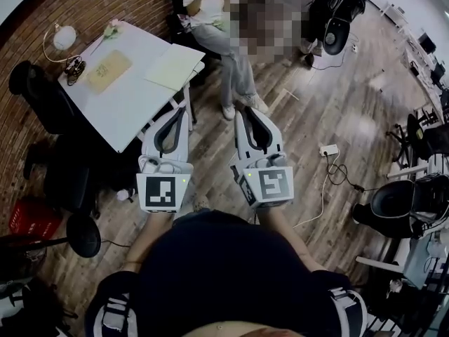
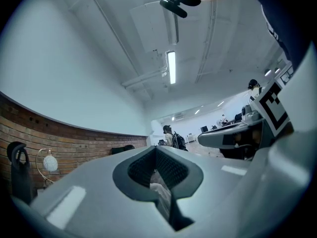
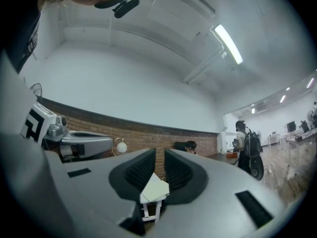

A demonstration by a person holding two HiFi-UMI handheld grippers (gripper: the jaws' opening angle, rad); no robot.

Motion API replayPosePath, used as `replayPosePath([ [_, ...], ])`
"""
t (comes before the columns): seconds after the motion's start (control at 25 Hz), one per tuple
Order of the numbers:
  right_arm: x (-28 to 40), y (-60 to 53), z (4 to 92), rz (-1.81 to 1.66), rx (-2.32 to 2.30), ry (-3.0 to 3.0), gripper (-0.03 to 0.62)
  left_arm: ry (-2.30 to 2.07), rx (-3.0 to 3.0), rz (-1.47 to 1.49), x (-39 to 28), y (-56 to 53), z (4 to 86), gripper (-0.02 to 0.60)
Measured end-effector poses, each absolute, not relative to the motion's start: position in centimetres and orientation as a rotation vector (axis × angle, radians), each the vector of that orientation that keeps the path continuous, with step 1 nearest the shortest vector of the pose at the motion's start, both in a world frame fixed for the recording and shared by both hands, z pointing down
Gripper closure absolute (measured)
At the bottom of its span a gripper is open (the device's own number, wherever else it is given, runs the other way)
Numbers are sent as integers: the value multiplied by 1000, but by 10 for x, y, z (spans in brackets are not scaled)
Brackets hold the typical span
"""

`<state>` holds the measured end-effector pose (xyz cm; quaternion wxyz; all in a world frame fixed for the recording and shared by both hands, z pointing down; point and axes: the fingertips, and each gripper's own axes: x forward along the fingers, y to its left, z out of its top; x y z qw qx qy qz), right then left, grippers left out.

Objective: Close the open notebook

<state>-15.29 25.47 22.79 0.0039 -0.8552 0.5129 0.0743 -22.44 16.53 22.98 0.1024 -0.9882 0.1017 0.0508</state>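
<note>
The notebook [image 1: 174,66] lies flat on the near right corner of a white table [image 1: 133,111], pale yellow-green face up. In the right gripper view the notebook [image 3: 155,188] shows through the jaws, far off. My left gripper [image 1: 183,110] hangs over the wooden floor just right of the table's corner, jaws shut and empty. Beside it my right gripper [image 1: 240,113] is level with it, jaws a narrow slit apart, holding nothing. In the left gripper view the left gripper [image 2: 156,148] points up at the ceiling.
A tan book [image 1: 106,71], a round lamp [image 1: 63,37] and a flower [image 1: 112,28] lie on the table. A seated person [image 1: 223,30] is just beyond it. Black chair [image 1: 42,97] at left, power strip [image 1: 328,149] with cable on the floor, office chairs [image 1: 403,202] at right.
</note>
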Motion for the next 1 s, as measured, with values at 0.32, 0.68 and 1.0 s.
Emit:
replayPosePath([
  [0.32,-128,229,232,219,-2672,1597,580,289,-2927,140,-201,143,234,586],
  [0.68,-97,200,242,178,-2631,1639,579,343,-2923,89,-180,117,245,586],
  [1.0,-45,155,237,205,-2536,1797,580,513,-2908,92,-139,81,243,586],
])
